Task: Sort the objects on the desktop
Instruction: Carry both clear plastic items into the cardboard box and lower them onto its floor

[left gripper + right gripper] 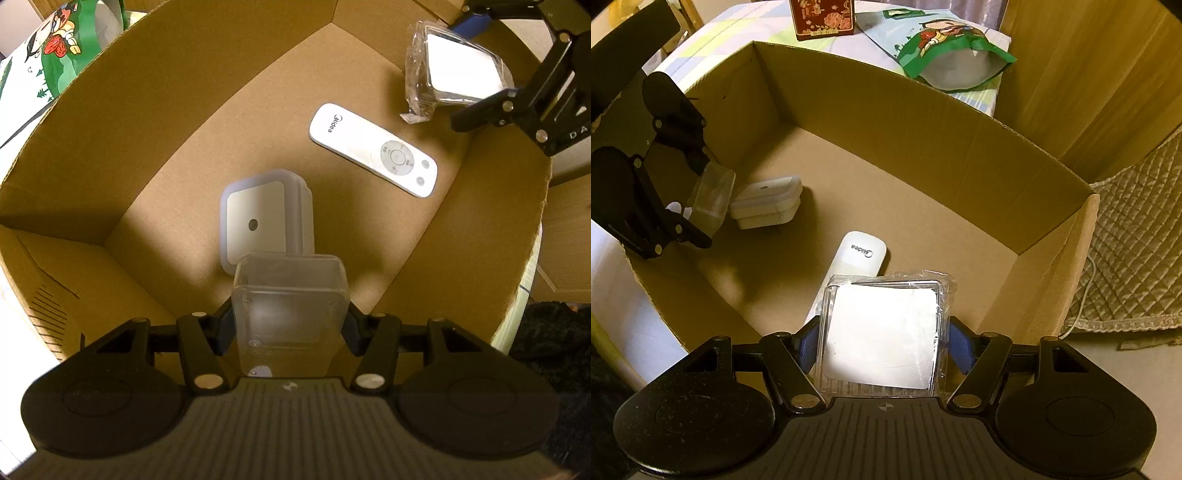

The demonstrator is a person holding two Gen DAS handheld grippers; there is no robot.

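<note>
a clear plastic case [290, 314] is pinched by the left gripper [290, 325], a wrapped square pack [882, 332] by the right gripper [882, 347], over the cardboard box [184, 110]; release is judged next.

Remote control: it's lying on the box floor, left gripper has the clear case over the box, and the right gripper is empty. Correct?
Not quite: the right gripper isn't empty; it holds a plastic-wrapped white square item, as the right wrist view shows. The remote control does lie on the box floor, and the left gripper has the clear case.
</note>
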